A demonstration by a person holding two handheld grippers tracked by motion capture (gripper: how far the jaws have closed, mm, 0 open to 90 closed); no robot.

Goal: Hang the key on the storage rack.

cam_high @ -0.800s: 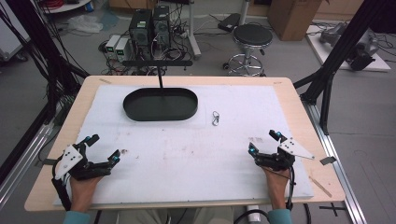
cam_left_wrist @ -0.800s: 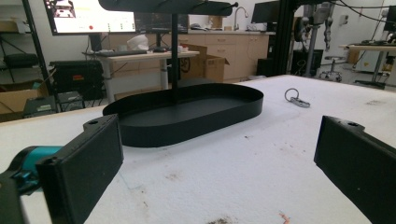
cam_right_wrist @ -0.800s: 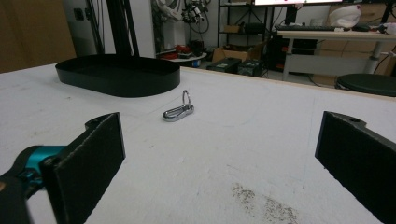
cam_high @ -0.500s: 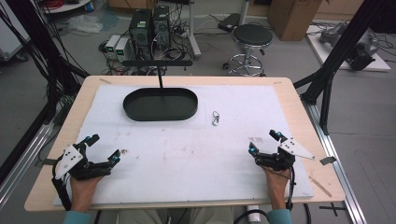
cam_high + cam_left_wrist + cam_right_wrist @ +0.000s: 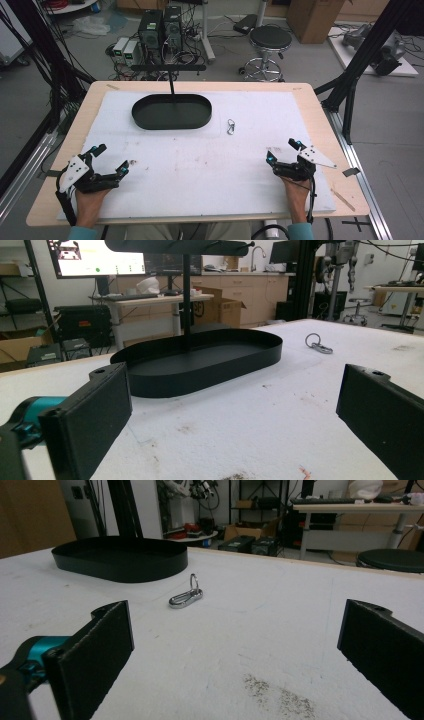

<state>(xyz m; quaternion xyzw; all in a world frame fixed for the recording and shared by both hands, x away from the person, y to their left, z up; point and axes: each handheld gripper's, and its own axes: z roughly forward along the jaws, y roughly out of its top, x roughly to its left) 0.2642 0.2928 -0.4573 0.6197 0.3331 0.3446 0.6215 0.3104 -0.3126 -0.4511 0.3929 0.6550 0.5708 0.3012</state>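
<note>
The key ring (image 5: 230, 126) is lying flat beside the tray (image 5: 171, 112), likely skidding away from the wide-open right gripper (image 5: 282, 152).

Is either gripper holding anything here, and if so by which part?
Nothing is held. The left gripper and the right gripper are both open and empty; the key clip lies untouched beside the black tray.

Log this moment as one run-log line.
left claw: open, empty | right claw: open, empty | small silver metal carabiner clip: on white foam mat, right of black oval metal tray
</note>
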